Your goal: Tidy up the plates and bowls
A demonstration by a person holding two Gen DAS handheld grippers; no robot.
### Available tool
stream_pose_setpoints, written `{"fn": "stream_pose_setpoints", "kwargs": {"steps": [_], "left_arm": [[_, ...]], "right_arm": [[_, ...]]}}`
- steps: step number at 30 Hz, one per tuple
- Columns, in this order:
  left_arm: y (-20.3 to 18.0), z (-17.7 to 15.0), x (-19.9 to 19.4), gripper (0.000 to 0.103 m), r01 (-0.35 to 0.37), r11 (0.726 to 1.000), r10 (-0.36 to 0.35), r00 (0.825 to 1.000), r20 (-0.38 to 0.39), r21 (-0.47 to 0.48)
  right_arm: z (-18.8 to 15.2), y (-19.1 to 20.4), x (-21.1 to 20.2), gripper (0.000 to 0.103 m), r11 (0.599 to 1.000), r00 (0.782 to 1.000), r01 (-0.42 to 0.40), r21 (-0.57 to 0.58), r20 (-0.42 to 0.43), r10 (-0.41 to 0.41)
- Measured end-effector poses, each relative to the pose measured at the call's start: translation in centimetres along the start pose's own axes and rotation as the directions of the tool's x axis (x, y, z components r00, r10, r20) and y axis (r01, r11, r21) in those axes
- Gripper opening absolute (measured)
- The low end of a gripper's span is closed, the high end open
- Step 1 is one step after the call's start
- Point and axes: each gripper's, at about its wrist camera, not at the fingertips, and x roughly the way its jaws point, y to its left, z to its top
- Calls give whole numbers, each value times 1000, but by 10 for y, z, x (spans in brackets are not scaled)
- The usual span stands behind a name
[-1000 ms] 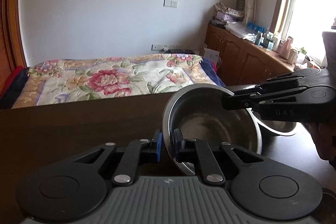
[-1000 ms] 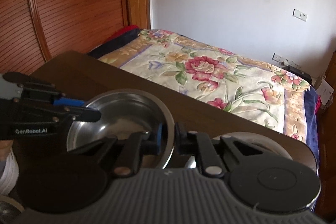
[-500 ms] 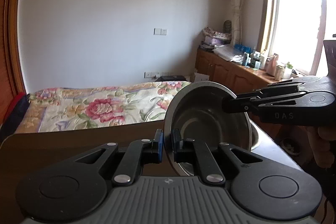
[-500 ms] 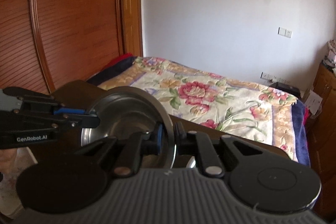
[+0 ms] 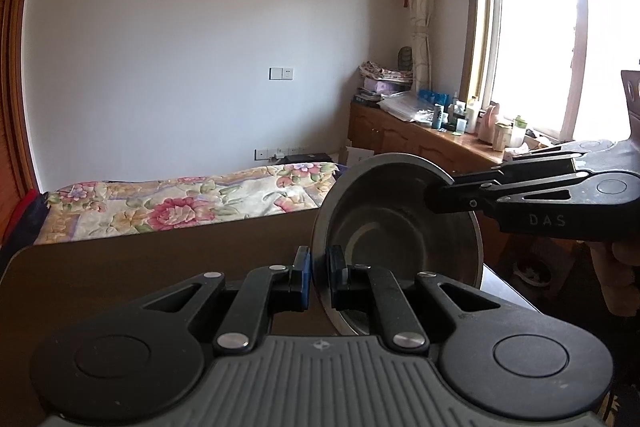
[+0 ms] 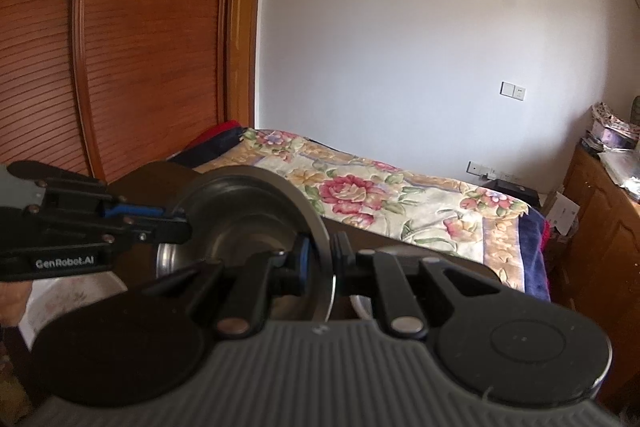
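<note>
Above the dark brown wooden table (image 5: 120, 275), a round stainless-steel bowl (image 5: 396, 227) hangs tilted on edge, its hollow facing the left camera. Each black hand-held gripper pinches its thin rim — the left gripper (image 5: 319, 277) at the near edge, the right gripper (image 6: 323, 259) at the opposite side. Stiff, light and slick, it would likely pivot in a one-sided hold, so opposite rim points suit it. Its brushed inside is dull grey, with a flat round base.

"DAS", "GenRobot.AI" on hand-held grippers (image 5: 532, 203)
</note>
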Motion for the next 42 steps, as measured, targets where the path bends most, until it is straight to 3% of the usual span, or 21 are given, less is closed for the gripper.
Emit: {"fn": "stream_pose_setpoints", "kwargs": {"steps": [19,42], "left_arm": [[-16,-66,-28,39,10,998,-13,999,-42,-65],[-9,-76,-7,40,-28,995,20,997,-80,-91]], "right_arm": [[-57,26,-32,14,999,999,-29,33,-23,30],[-84,32,-19,14,995,999,-49,89,-7,49]]}}
